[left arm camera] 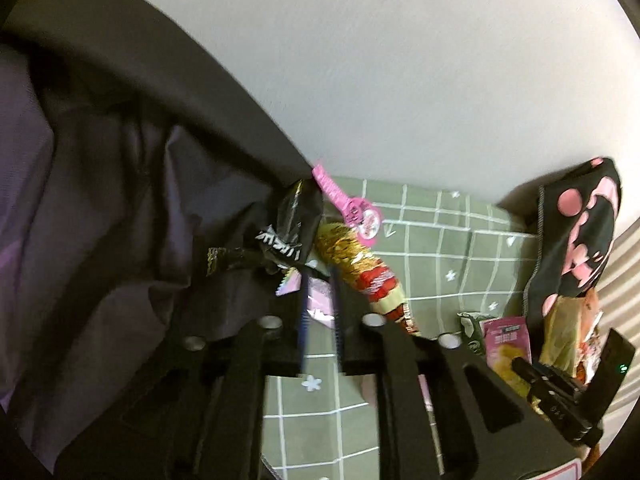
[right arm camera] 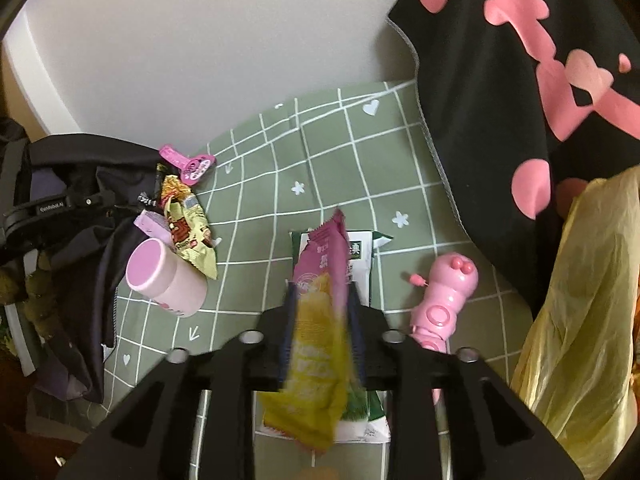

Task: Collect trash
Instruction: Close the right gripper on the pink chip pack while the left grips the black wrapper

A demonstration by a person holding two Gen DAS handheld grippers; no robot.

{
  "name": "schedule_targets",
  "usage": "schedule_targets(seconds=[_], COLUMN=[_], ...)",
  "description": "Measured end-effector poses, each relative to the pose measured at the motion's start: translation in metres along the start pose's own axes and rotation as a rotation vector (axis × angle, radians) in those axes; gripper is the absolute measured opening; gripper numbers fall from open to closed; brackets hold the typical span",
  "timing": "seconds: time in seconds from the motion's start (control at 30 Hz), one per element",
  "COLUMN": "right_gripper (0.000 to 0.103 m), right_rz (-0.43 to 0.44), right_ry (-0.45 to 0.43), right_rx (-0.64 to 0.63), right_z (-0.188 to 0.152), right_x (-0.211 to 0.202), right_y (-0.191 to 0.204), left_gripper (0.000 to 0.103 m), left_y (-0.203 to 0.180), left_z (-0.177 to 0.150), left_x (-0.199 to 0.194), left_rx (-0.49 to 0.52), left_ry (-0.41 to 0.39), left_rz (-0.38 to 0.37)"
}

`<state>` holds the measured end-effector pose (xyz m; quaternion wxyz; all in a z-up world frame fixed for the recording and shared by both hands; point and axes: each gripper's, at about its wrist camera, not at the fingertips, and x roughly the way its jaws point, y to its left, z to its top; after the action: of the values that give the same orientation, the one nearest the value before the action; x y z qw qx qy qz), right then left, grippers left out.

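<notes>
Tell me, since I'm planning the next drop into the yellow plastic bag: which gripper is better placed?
Probably right. The right gripper already clamps the pink-and-yellow snack packet, and the yellow plastic bag hangs just beside it. The left gripper sits across the green checked cloth, by the dark fabric.

Open green checked cloth (right arm camera: 320, 152) mid-table. Left side crowded: pink cup (right arm camera: 164, 280), wrappers (right arm camera: 188, 224), dark jacket (right arm camera: 80, 216). Right blocked by pink toy (right arm camera: 444, 292), yellow bag (right arm camera: 580, 300), black cloth (right arm camera: 500, 80).
</notes>
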<state>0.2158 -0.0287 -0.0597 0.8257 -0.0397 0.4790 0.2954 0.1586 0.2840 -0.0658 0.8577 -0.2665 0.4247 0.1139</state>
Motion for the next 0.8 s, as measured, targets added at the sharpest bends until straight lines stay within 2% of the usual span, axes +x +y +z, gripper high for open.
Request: schedule_targets(seconds=[0.13,0.27,0.3,0.33,0.47,0.57,0.63,0.73,0.8], right_gripper=[0.032,0.032,0.032,0.032,0.032,0.032,0.032,0.032,0.032], right_rz=[0.002,-0.027,-0.033,-0.038,-0.061,-0.076,-0.078,-0.064,-0.063], right_ry=[-0.013,-0.025,-0.028,-0.031,-0.042,-0.049,-0.048,-0.041,-0.034], right_rx=[-0.006,-0.023,-0.024,-0.025,-0.02,-0.03,-0.034,-0.027,-0.022], right_z=[-0.001,0.001,0.001,0.001,-0.002,-0.004,-0.005,-0.006,-0.008], right_x=[-0.004,-0.01,-0.011,-0.013,-0.019,-0.023,-0.022,-0.019,-0.015], right_y=[0.001,0.001,0.0,0.0,-0.004,-0.005,-0.005,-0.007,-0.008], left_gripper=[0.031,0.033,0.034,0.037,0.037,0.035,0.019,0.017,0.017], left_y=[-0.003,-0.009,-0.009,-0.007,-0.002,0.0,-0.001,-0.005,-0.011], left_z=[0.001,0.009,0.012,0.015,0.017,0.011,0.009,0.007,0.005], left_x=[0.014,0.032,0.036,0.042,0.066,0.071,0.063,0.047,0.035], left_rx=[0.036,0.115,0.119,0.12,0.146,0.167,0.173,0.167,0.192], left_ry=[-0.008,-0.049,-0.055,-0.048,0.014,0.044,0.027,0.011,-0.01], left_rz=[0.048,0.182,0.194,0.203,0.242,0.234,0.218,0.161,0.161])
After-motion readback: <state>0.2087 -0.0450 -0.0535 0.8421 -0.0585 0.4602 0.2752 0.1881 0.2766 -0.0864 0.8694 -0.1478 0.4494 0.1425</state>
